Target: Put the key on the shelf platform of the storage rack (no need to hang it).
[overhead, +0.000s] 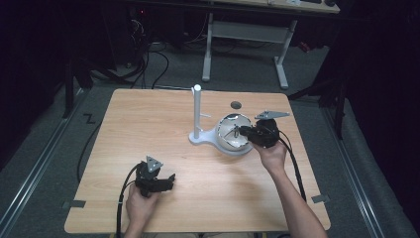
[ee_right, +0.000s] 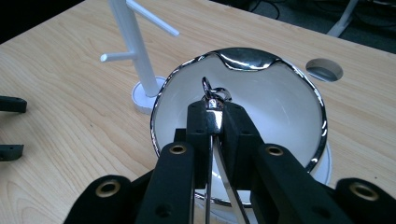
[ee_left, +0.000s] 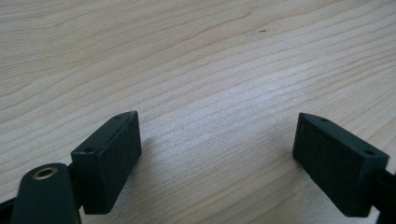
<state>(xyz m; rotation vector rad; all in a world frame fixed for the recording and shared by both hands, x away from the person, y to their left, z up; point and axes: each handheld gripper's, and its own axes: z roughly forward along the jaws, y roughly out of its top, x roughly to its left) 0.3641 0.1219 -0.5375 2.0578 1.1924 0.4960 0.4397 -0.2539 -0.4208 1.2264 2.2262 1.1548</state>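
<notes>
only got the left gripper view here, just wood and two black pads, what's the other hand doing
Observer: The right tool is shut on a thin silver metal piece with a small ring at its tip, held over a white bowl with a chrome rim.
Operator: anything else near that bowl
Observer: A white stand with side pegs rises just left of it in the high view.
Operator: and my tool, where is it on the table
Observer: The left tool sits near the table's front edge, jaws open on nothing, well apart from the bowl.
</notes>
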